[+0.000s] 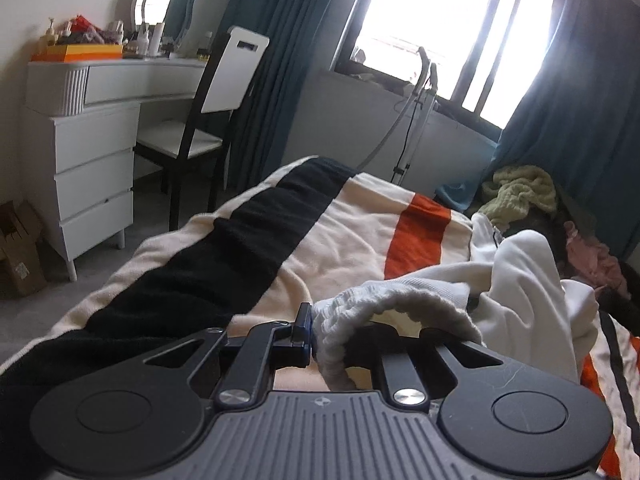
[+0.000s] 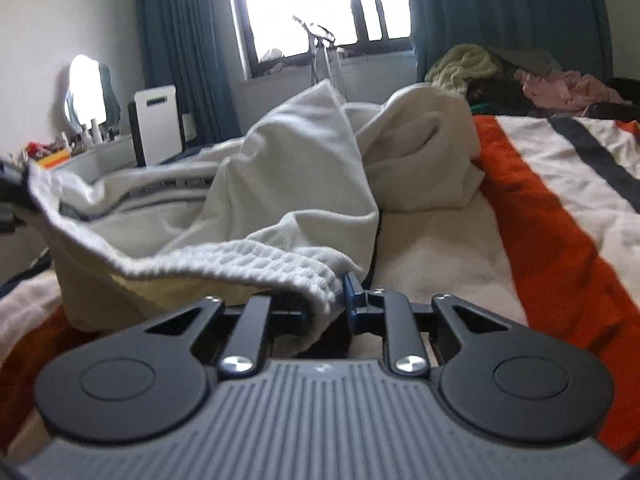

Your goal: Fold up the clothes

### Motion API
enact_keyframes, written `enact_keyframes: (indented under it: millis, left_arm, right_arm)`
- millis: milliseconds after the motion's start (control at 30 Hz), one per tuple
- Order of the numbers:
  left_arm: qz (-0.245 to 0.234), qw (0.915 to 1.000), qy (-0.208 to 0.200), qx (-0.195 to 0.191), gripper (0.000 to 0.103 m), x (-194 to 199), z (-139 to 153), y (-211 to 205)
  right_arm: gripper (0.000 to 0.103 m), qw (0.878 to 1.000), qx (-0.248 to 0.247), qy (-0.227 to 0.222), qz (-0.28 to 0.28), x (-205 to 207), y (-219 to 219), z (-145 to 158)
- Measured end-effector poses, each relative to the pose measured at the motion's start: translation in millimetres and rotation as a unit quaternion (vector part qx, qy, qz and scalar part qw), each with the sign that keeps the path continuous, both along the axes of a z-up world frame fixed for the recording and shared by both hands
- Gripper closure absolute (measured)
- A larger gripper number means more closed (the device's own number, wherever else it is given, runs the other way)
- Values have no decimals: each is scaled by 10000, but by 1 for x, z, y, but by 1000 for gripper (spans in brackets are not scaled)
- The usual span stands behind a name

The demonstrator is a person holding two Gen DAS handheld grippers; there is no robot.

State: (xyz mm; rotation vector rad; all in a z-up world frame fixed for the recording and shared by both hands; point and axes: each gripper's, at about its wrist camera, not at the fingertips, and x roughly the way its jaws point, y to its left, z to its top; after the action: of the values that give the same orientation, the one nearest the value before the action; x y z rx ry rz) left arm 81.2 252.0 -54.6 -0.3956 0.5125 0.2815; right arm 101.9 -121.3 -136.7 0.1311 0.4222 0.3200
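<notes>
Both claws were clamped on the ribbed elastic waistband (image 2: 224,268) of the white fleece sweatpants (image 2: 296,160), left claw (image 1: 316,332) and right claw (image 2: 338,300) at opposite ends, over the striped bed blanket (image 2: 560,216). Best pulled taut and level (legs bunched behind) before laying flat.

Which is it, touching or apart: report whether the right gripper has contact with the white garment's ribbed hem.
Touching. The right wrist view shows the white garment's ribbed hem pinched between the right gripper fingers, cloth bunched against the blue pad with no gap.
</notes>
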Motion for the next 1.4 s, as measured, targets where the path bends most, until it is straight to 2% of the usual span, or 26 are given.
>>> enact_keyframes:
  millis: [133,267,333,400,467,533,667,767,867,1000,1100,1200,1300,1400]
  left_arm:
    - [6,9993,302,-229,87,-4,0,7]
    - [-74,9962,530,-680,82,-15,-1,17]
    - [-90,9942,713,-804,71,-20,-4,21]
    - [-107,9908,903,-1003,69,-25,-8,26]
    - [-145,9861,1053,-1277,65,-31,-11,28]
    - [-158,9825,1167,-1443,52,-39,-10,28]
    - [-196,9841,1164,-1329,42,-58,2,18]
    - [-60,9860,986,-1342,35,-79,11,17]
    - [-140,9844,708,-1605,34,-92,17,19]
    - [-438,9778,366,-2017,33,-96,21,19]
    - [-790,9651,330,-2476,32,-87,15,15]
    - [-1079,9541,487,-2751,32,-70,4,6]
    - [-1174,9518,776,-2725,32,-52,-6,-5]
    - [-1210,9596,984,-2342,38,-37,-13,-17]
  right_arm:
    - [86,9976,-152,-664,-103,-27,3,31]
    - [86,9868,-631,-1489,-91,-68,24,65]
    - [86,9803,-939,-1737,-16,-87,37,70]
    - [86,9756,-1236,-1816,71,-99,49,64]
    - [86,9746,-1405,-1738,107,-103,54,56]
    - [86,9766,-1475,-1564,100,-103,54,47]
    - [86,9847,-1253,-1209,-73,-94,43,43]
    - [86,9890,-1044,-1035,-188,-87,37,43]
    - [86,9905,-961,-969,-196,-83,36,41]
    - [86,9914,-886,-946,-187,-81,35,39]
    - [86,9922,-839,-896,-197,-81,33,38]
    - [86,9932,-780,-837,-214,-80,31,37]
    - [86,9931,-802,-832,-216,-81,32,36]
    - [85,9928,-838,-824,-209,-81,33,36]
